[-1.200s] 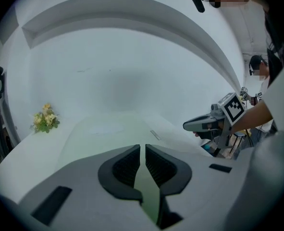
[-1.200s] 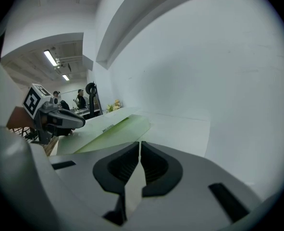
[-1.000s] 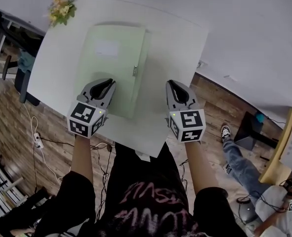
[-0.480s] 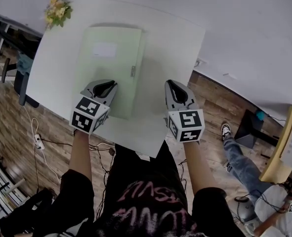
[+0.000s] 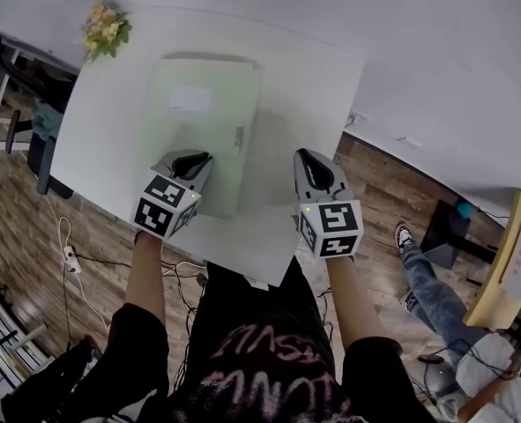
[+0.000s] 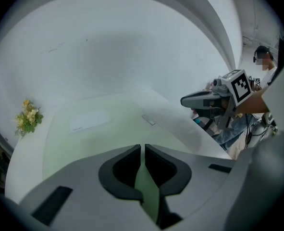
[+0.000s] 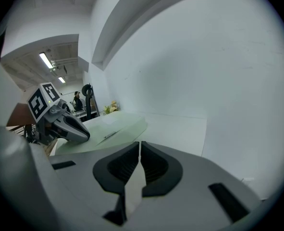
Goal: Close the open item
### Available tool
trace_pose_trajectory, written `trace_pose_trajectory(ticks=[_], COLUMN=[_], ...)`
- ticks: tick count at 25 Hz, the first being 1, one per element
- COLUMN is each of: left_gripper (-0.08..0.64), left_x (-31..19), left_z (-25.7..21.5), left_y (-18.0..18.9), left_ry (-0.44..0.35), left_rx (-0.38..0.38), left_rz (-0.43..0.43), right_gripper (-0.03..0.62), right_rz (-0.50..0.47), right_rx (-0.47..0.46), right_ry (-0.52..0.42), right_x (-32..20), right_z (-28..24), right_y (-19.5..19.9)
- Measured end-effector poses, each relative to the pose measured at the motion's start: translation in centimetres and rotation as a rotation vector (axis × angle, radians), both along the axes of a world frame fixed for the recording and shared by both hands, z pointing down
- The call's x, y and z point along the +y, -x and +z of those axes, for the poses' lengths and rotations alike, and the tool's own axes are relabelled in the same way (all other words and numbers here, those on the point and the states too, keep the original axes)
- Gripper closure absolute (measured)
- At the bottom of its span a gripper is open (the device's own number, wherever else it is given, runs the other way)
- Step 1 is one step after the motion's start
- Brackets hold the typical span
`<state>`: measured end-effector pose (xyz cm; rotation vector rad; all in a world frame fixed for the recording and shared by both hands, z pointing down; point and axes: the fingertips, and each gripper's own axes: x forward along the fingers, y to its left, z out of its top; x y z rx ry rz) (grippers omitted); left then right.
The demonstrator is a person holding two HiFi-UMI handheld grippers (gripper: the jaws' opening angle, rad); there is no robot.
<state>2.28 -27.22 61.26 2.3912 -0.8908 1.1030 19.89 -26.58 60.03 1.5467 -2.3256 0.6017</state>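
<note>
A pale green folder (image 5: 203,130) lies flat on the white table (image 5: 304,86), its cover down, with a white label (image 5: 190,100) and a small metal clasp (image 5: 240,137) on its right edge. My left gripper (image 5: 198,159) hovers over the folder's near end, jaws shut on nothing (image 6: 142,147). My right gripper (image 5: 302,155) is off to the right of the folder above bare table, also shut and empty (image 7: 139,143). The folder (image 6: 98,129) fills the table ahead in the left gripper view. In the right gripper view the folder (image 7: 115,126) lies to the left, beyond the left gripper (image 7: 65,121).
A small bunch of yellow flowers (image 5: 104,25) sits at the table's far left corner. A white wall runs behind the table. Cables and a power strip (image 5: 66,249) lie on the wooden floor at left. A person's legs (image 5: 436,298) show at the lower right.
My left gripper has drawn back slightly toward the folder's near right corner. The right gripper and the folder have hardly moved.
</note>
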Motion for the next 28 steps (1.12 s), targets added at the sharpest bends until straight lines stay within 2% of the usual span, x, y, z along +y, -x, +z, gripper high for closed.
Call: trace_pose_trajectory(ticks=[6, 13, 17, 28], left_gripper=[0.520, 0.540, 0.540, 0.540], left_x=[0.0, -0.1, -0.5, -1.9], left_z=[-0.1, -1.5, -3.1, -7.7], left_y=[0.0, 0.3, 0.7, 3.0], left_ry=[-0.007, -0.052, -0.074, -0.214], left_rx=[-0.020, 0.040, 0.106, 0.216], left_rz=[0.017, -0.023, -0.059, -0.166], right_gripper=[0.565, 0.565, 0.565, 0.565], right_rz=[-0.001, -0.005, -0.004, 0.003], right_rx=[-0.005, 0.012, 0.017, 0.015], right_ry=[-0.016, -0.033, -0.041, -0.090], right_x=[0.0, -0.1, -0.2, -1.3], right_z=[-1.3, -2.5, -3.4, -6.4], right_y=[0.9, 0.9, 1.1, 2.0])
